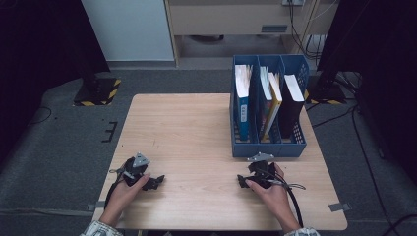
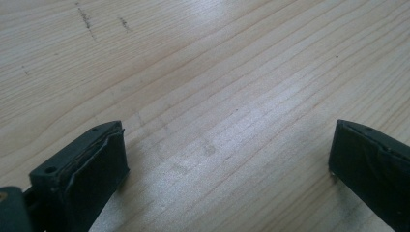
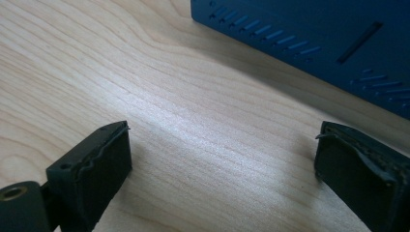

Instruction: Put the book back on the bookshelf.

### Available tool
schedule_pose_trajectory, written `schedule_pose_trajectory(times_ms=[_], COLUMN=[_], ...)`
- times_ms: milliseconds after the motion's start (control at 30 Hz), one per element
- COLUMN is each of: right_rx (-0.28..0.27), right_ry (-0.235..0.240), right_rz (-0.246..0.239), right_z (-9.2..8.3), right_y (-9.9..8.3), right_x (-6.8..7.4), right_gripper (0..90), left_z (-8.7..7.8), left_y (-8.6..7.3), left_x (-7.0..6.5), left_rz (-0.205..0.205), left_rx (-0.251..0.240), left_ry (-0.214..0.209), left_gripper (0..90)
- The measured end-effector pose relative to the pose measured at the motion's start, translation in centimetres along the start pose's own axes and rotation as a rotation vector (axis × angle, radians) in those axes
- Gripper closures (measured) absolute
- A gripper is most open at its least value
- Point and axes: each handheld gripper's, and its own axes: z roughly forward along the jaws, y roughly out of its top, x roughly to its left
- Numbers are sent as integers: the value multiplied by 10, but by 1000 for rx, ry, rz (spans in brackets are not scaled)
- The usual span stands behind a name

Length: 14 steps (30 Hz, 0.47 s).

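A blue three-slot file rack stands at the right back of the wooden table. It holds a blue-spined book in the left slot, a yellow-edged book in the middle slot and a black book in the right slot. My left gripper rests near the front left of the table, open, with bare wood between its jaws. My right gripper lies open just in front of the rack, whose blue wall rises ahead of its jaws. Neither holds anything.
A person's hands and forearms come in from the bottom edge. Cables trail from the right gripper over the table's front. Dark stands with yellow-black striped feet flank the table on the grey floor.
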Motion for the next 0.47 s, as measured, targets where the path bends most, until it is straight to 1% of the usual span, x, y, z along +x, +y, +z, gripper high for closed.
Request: schedule_pose_trajectory(times_ms=[67,133,200,267,467], right_rx=[-9,-34,-104,-98,-102], right_ry=[4,6,19,21,15], right_rz=[1,-2,-8,-5,-9], right_z=[2,4,7,7,8], right_y=[-1,-2,-7,-6,-5], right_x=[0,1,3,4,4], right_gripper=[24,2,3,3,3], left_z=[0,0,0,0,1], left_y=[0,0,0,0,0], left_x=[0,0,0,0,-1], left_rz=[1,2,2,4,6], left_rx=[-1,-1,-1,-3,-5], left_ry=[0,-1,-1,-1,-6], left_gripper=[0,0,0,0,0])
